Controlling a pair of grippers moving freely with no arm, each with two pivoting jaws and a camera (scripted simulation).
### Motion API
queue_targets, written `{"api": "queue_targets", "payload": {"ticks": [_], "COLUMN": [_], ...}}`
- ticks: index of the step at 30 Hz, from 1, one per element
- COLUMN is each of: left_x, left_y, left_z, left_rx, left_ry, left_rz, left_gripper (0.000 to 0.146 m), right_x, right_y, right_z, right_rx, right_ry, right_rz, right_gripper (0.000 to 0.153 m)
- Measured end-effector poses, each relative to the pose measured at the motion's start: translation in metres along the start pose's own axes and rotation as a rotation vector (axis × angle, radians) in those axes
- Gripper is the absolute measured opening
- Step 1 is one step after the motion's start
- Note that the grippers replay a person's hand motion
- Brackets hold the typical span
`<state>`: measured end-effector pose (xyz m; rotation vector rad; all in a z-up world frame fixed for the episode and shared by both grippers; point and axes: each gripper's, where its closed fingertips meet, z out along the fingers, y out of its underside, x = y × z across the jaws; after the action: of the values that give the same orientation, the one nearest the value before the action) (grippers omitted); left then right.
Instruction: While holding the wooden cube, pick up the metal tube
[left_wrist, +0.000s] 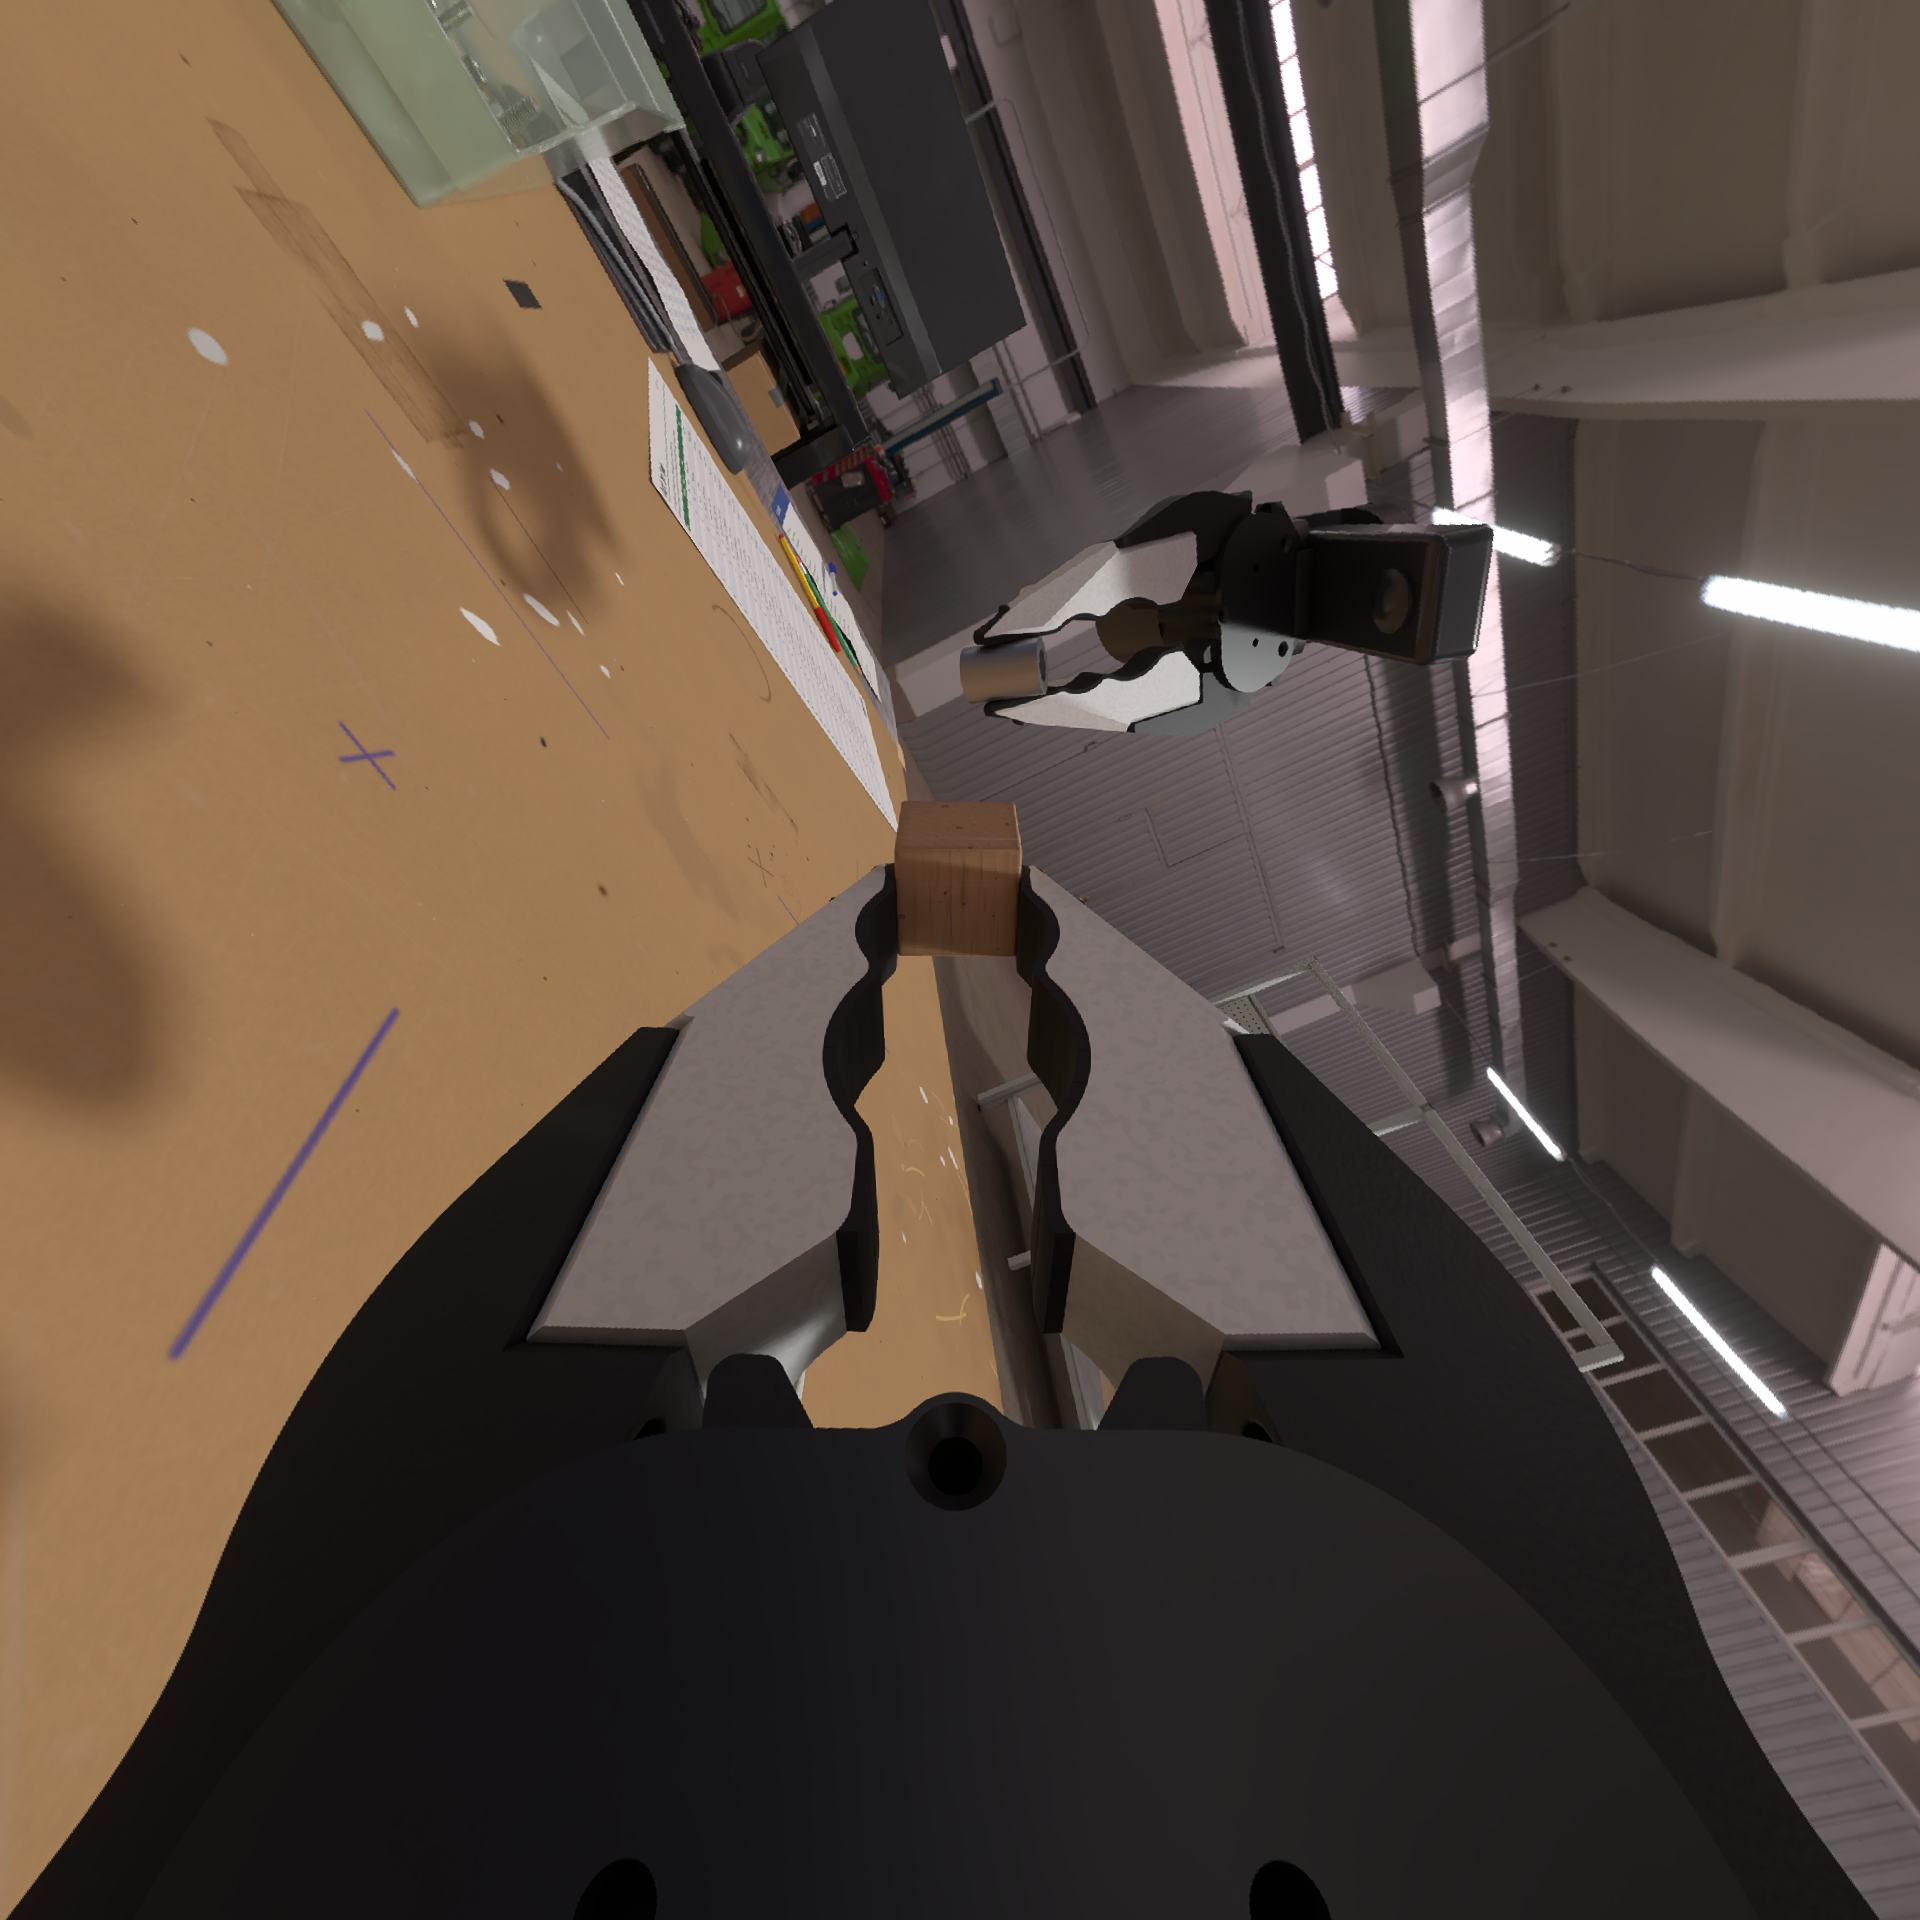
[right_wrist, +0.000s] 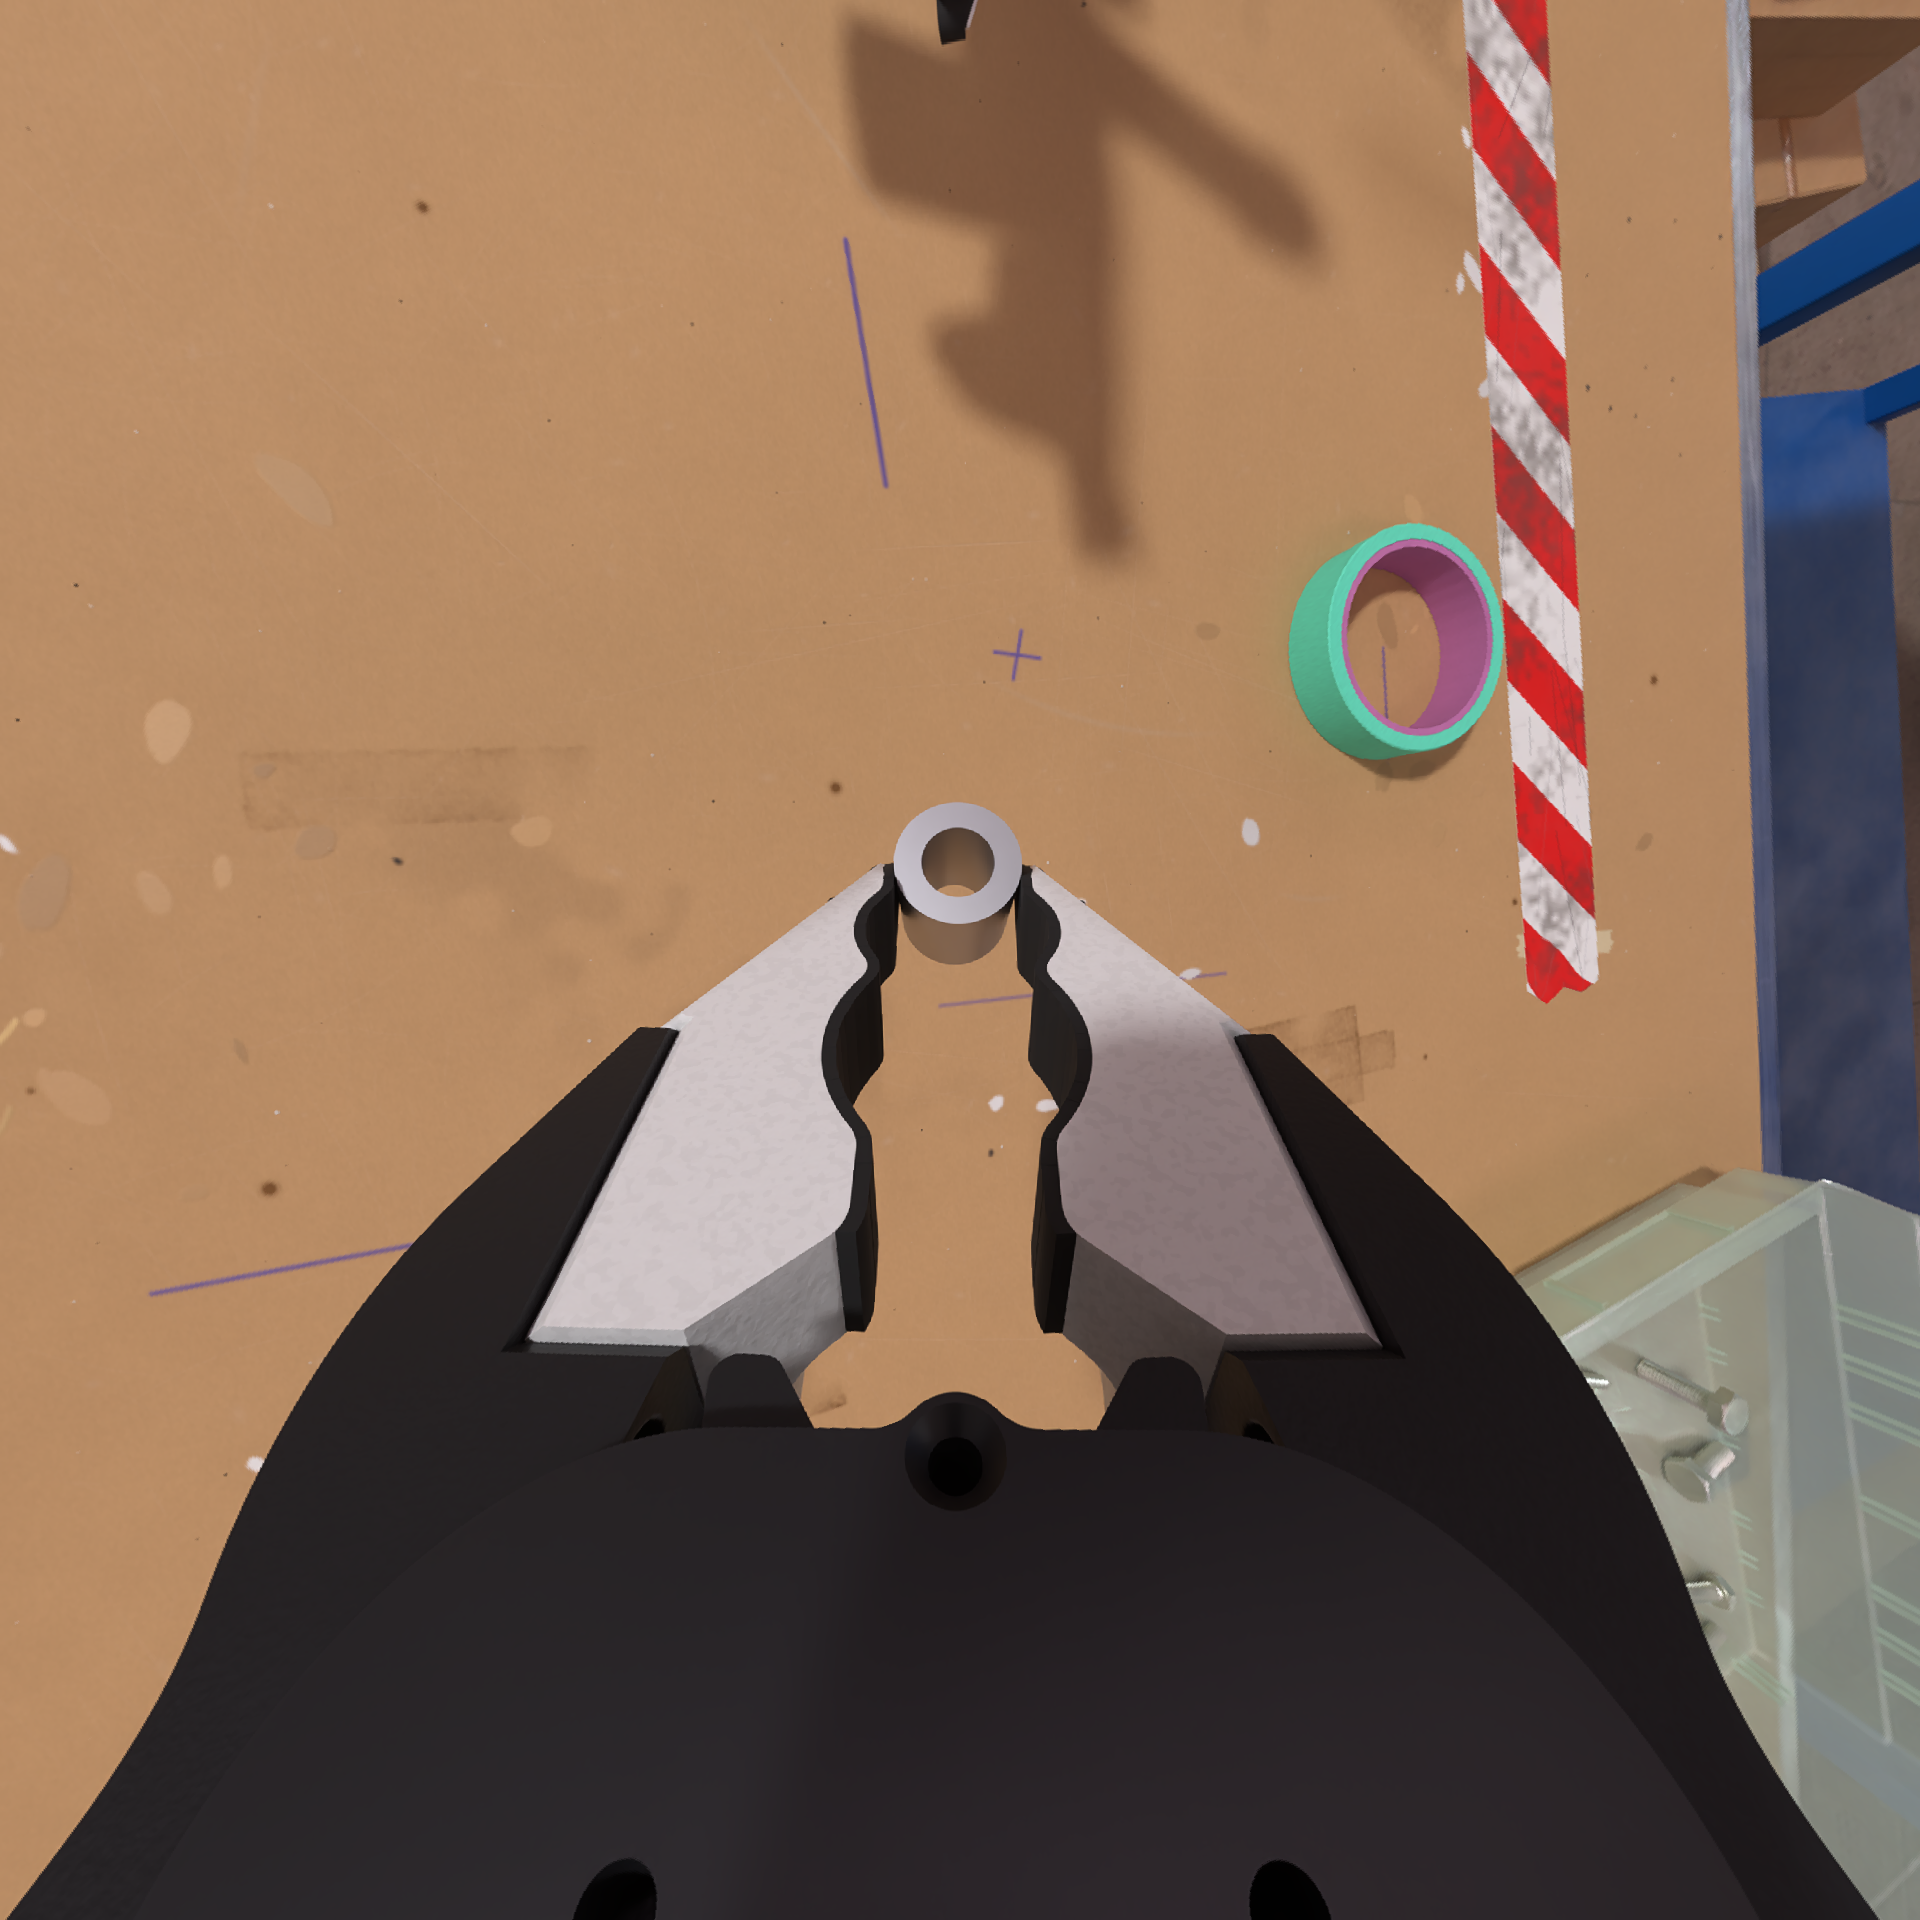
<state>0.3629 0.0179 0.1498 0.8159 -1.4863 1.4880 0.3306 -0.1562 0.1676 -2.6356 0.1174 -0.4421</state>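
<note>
My left gripper (left_wrist: 957, 902) is shut on a light wooden cube (left_wrist: 957, 878), held at the fingertips above the brown tabletop (left_wrist: 312, 727). My right gripper (right_wrist: 956, 883) is shut on a short grey metal tube (right_wrist: 956, 864), seen end-on with its bore facing the camera, held clear above the table. The right gripper also shows in the left wrist view (left_wrist: 1013, 665), off the table, with the tube (left_wrist: 1003, 668) between its fingertips.
A green tape roll with a purple core (right_wrist: 1397, 642) lies on the table (right_wrist: 520, 520) to the right, beside a red-and-white striped strip (right_wrist: 1532, 499). A clear box with bolts (right_wrist: 1766, 1455) stands at lower right and shows in the left wrist view (left_wrist: 468, 94). Printed sheets (left_wrist: 769, 613) lie along the table edge.
</note>
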Motion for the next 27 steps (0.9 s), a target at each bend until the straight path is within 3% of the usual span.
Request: {"api": "queue_targets", "payload": {"ticks": [27], "left_x": [-0.0034], "left_y": [0.0016], "left_z": [0.0002], "left_rx": [-0.008], "left_ry": [-0.011], "left_rz": [-0.01], "left_gripper": [0.021], "right_x": [-0.0058], "right_y": [-0.0015], "right_z": [0.006], "right_rx": [-0.135], "right_ry": [0.047], "right_rz": [-0.006], "right_gripper": [0.022]}}
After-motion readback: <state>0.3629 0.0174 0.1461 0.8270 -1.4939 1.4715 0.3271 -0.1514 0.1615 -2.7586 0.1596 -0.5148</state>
